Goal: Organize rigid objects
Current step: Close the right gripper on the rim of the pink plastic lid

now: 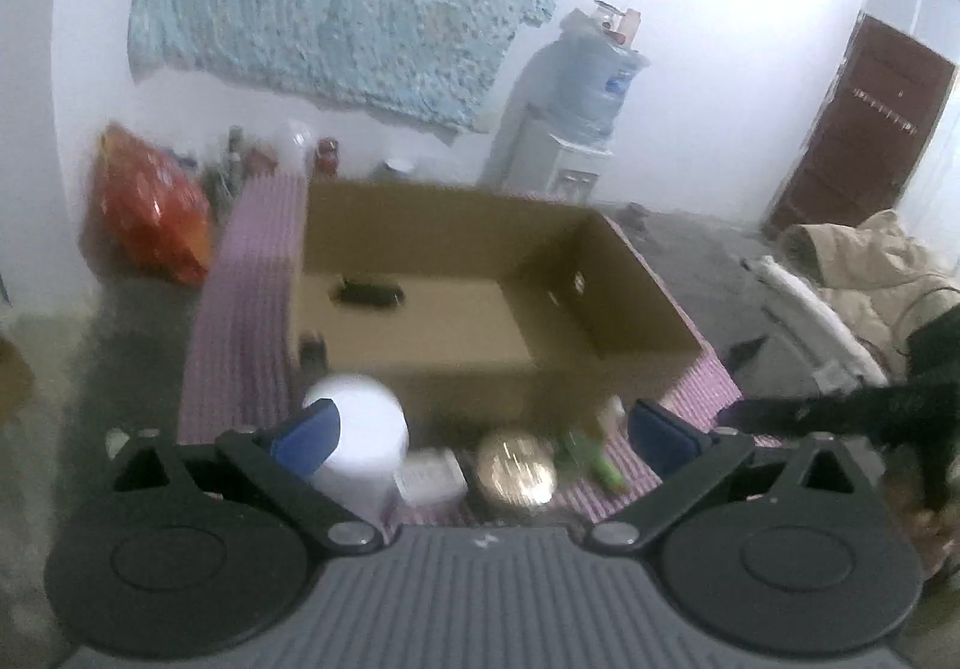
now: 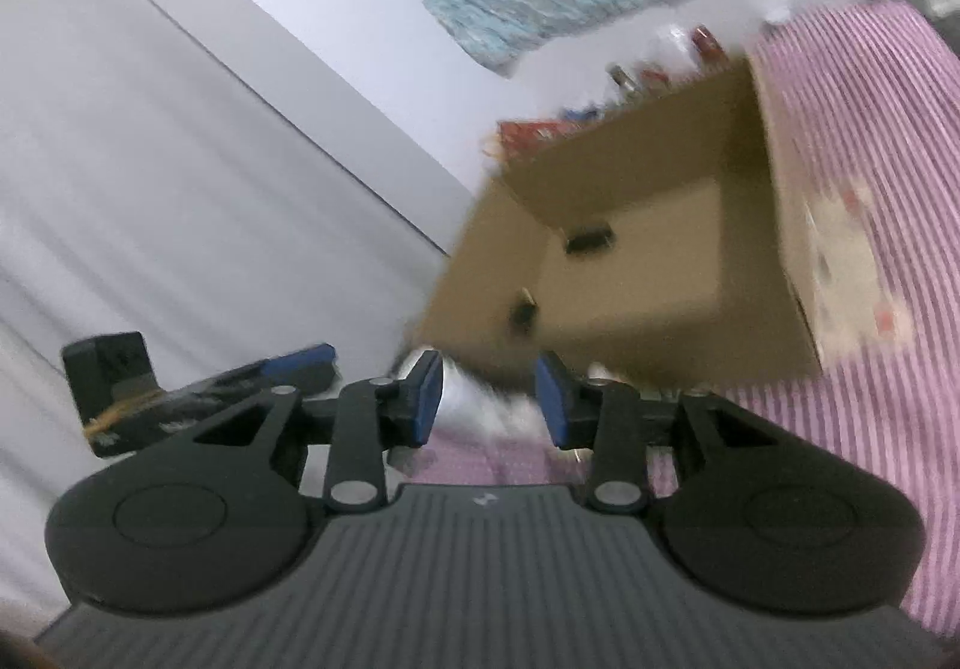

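An open cardboard box [image 1: 636, 279] stands on a pink striped cloth [image 1: 240, 321]; a dark object [image 1: 369, 292] lies inside it. In front of it stand a white bottle [image 1: 366, 447], a small white box [image 1: 432, 474], a gold round lid [image 1: 517, 470] and a green object [image 1: 591, 456]. My left gripper [image 1: 480, 429] is open above these, its left pad against the white bottle. In the right wrist view my right gripper [image 2: 491, 399] is open, with a blurred white object [image 2: 489, 405] between the pads. The box [image 2: 660, 309] lies beyond, holding the dark object [image 2: 589, 238].
A water dispenser [image 1: 570, 129] stands at the far wall, a red bag [image 1: 150, 201] and jars at the left, beige clothing [image 1: 870, 261] at the right. The other gripper [image 2: 204, 393] shows at the left of the right wrist view.
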